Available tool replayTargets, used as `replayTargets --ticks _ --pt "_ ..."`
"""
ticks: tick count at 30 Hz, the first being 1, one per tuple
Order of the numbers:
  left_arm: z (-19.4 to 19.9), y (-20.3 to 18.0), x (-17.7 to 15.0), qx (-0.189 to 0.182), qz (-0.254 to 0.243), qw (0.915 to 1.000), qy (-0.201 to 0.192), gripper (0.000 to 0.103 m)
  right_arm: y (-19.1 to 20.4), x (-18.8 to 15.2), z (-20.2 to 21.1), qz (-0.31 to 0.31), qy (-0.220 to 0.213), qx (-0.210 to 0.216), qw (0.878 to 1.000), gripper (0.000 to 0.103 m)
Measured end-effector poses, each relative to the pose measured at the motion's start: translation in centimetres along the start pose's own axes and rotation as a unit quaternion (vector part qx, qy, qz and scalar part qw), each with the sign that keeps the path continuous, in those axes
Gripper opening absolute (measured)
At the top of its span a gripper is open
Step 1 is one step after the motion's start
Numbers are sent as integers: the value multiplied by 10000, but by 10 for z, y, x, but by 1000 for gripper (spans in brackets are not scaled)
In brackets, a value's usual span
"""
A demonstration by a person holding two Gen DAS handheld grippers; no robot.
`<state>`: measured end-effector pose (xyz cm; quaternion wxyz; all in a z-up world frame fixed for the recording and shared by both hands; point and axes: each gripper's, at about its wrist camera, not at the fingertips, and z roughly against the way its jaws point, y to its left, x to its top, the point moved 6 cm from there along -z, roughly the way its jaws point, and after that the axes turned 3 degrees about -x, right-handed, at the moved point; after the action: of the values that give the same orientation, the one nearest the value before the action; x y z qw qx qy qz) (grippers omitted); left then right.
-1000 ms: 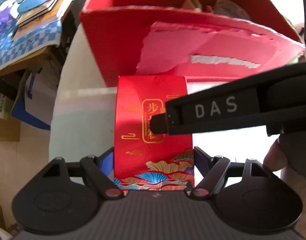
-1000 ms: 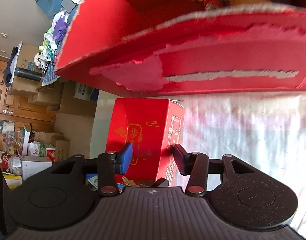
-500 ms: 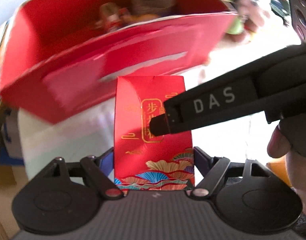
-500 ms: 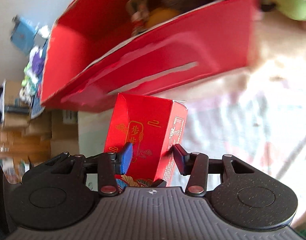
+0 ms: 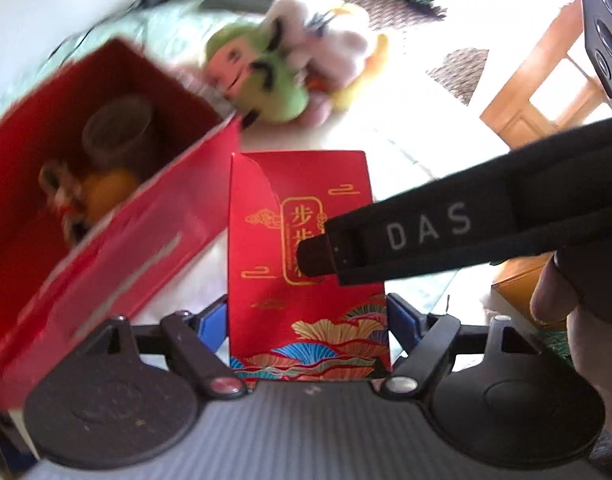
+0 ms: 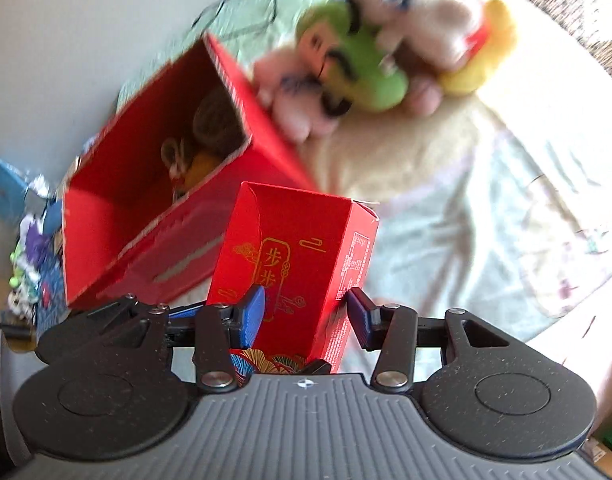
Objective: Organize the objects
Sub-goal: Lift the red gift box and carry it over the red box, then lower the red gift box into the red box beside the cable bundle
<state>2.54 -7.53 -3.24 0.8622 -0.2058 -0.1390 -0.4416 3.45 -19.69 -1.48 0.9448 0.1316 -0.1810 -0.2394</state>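
Observation:
A small red carton point(image 5: 262, 300) with gold print and coloured fans sits upright between my left gripper's point(image 5: 307, 320) blue pads, which are shut on its two sides. One black finger point(image 5: 385, 240) of the right gripper lies across its front face. In the right wrist view the same carton point(image 6: 306, 232) is pinched at one corner edge by my right gripper point(image 6: 306, 312). A big open red box point(image 5: 106, 264) stands left of the carton, also the red box point(image 6: 146, 256) in the right wrist view. It holds a round brown tin point(image 5: 118, 128), something orange and a small figure.
A pile of plush toys, with a green plush toy point(image 5: 266, 80) in front, lies on the pale cloth behind the box; the same green toy point(image 6: 357, 68) shows in the right view. A hand point(image 5: 553, 300) grips the right tool. Clutter point(image 6: 30, 264) lies at far left.
Both grippers have risen and swung right with the carton still held. The big red box has slid to the left in view, its inside now shows, and the plush toys have come into view.

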Motion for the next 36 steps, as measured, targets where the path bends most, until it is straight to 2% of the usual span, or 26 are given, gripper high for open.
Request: replayTargets --ticks 7,12,19,25,36 --pt "24 -19 33 -27 -294 9980 -563 79 -5 25 43 279 -808 -231 9961 49" --pt "42 -14 56 160 -140 9952 -960 79 7 52 53 558 -1146 -76 9918 49" --pt "64 0 65 655 110 9884 -1366 79 32 71 59 999 -1487 197 9836 49" --pt "78 31 66 870 562 9831 -1507 79 65 80 51 1352 -1533 470 9778 49" --pt "108 99 40 1565 1255 9646 -1711 79 143 85 15 2012 -1332 1116 9640 49"
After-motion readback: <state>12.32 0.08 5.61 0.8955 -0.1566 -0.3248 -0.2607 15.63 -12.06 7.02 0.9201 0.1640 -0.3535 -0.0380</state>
